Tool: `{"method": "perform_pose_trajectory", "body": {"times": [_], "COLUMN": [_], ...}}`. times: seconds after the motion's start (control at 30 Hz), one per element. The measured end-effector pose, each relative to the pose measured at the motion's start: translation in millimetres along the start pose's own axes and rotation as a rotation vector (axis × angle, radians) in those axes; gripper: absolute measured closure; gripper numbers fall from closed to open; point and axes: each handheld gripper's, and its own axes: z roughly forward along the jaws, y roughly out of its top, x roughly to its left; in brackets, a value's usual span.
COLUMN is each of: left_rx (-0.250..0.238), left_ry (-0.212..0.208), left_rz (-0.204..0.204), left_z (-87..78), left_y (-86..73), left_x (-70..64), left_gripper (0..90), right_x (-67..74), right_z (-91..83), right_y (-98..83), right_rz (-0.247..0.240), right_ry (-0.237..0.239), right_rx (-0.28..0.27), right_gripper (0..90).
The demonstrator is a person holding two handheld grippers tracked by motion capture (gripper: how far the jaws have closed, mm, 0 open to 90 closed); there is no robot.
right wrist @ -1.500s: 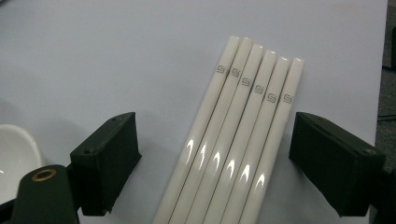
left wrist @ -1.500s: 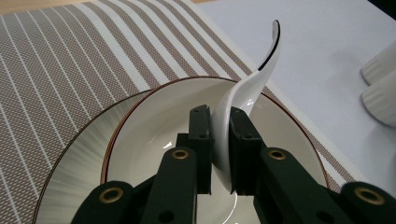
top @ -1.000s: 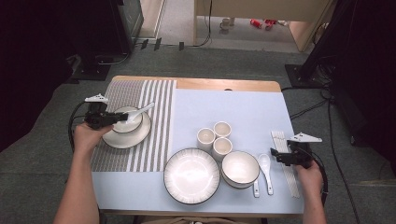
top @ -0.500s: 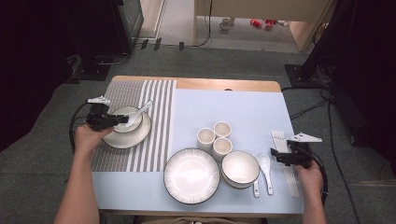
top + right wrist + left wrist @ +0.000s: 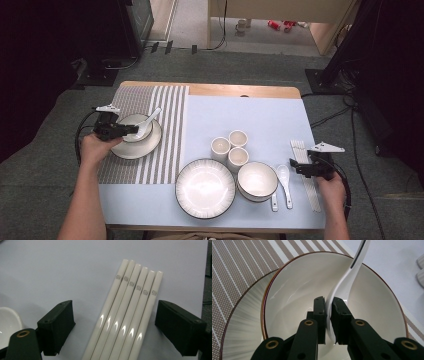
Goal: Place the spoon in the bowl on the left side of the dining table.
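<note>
High view: your left gripper [image 5: 131,130] sits at left of frame over the small bowl [image 5: 137,128] on the plate [image 5: 137,145], on the striped mat [image 5: 165,115]. Your right gripper [image 5: 295,166] is at right of frame, by the chopsticks [image 5: 305,180].

Left gripper view: jaws clamped on the white spoon [image 5: 348,277], bowl end low in the bowl [image 5: 299,285], handle running to the upper right.

Right gripper view: jaws wide apart, holding nothing, straddling six white chopsticks [image 5: 127,315] at centre frame on the blue cloth [image 5: 62,270].
</note>
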Motion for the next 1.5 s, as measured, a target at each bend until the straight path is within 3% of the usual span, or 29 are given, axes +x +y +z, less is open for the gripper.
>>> {"method": "perform_pose_trajectory", "body": {"times": [0.4,0.63,0.8,1.27,1.5], "left_rx": [0.016,0.009,-0.026,-0.067,-0.103], "left_ry": [0.017,0.011,-0.008,0.01,-0.018], "left_rz": [0.009,0.008,-0.011,-0.02,-0.028], "left_z": [0.9,0.6,-4.0,-18.3,-24.3], "left_y": [-1.3,-0.3,0.1,2.1,8.0], "left_x": [-0.7,-2.5,-1.2,-6.3,-14.9], "left_gripper": [78.6,70.8,67.3,64.4,63.5], "right_x": [0.0,0.0,-0.2,-0.5,-1.1], "right_z": [0.0,0.0,0.1,0.7,0.6], "right_y": [0.1,0.1,0.2,0.2,0.3], "right_rz": [0.0,0.0,0.001,0.001,0.004], "right_ry": [0.0,0.001,0.001,0.012,0.017], "right_rx": [0.001,0.001,0.001,0.002,0.002], "right_gripper": [14.8,14.8,14.7,12.6,12.3]}}
